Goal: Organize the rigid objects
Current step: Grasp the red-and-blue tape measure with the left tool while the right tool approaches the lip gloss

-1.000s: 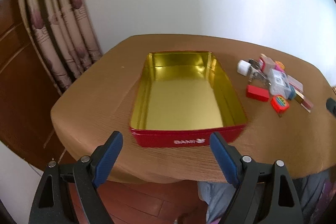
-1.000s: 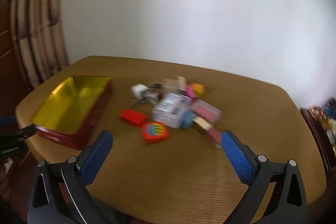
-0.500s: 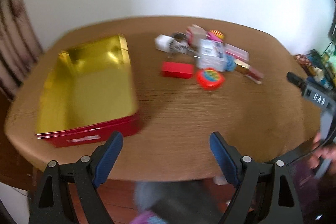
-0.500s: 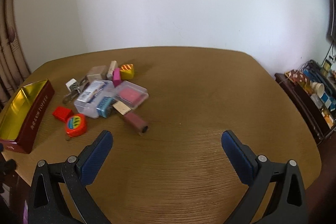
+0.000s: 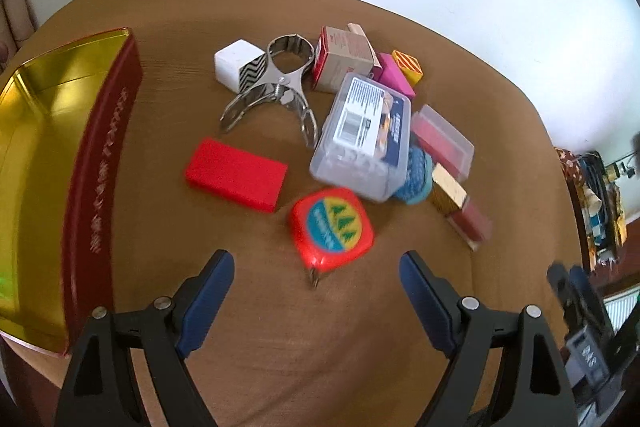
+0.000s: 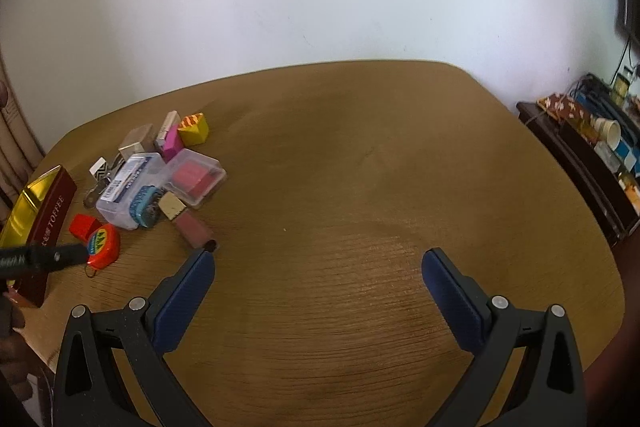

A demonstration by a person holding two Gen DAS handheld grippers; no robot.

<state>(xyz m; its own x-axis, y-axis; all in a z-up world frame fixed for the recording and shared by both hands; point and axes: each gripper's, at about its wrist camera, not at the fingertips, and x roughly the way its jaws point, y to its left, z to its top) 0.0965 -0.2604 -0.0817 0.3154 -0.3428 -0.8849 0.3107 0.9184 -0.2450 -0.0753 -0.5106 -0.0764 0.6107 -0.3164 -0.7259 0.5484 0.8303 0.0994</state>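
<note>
A pile of small rigid objects lies on the brown table (image 5: 320,347). A red tape measure (image 5: 331,223) lies nearest, with a red block (image 5: 236,174), a clear plastic case (image 5: 364,137), a metal clamp (image 5: 276,87) and a white cube (image 5: 234,65) behind. An open red tin with a gold inside (image 5: 48,155) stands at the left. My left gripper (image 5: 316,279) is open and empty just short of the tape measure. My right gripper (image 6: 318,279) is open and empty over bare table, right of the pile (image 6: 156,171).
A brown carton (image 5: 344,59), pink block (image 5: 396,75), yellow cube (image 5: 408,67) and pink-filled clear box (image 5: 440,139) lie at the back of the pile. A dark shelf with clutter (image 6: 592,147) stands beyond the table's right edge. White wall behind.
My left gripper swung right from the tin and moved in close over the pile. My right gripper turned right, so the pile now sits at its far left.
</note>
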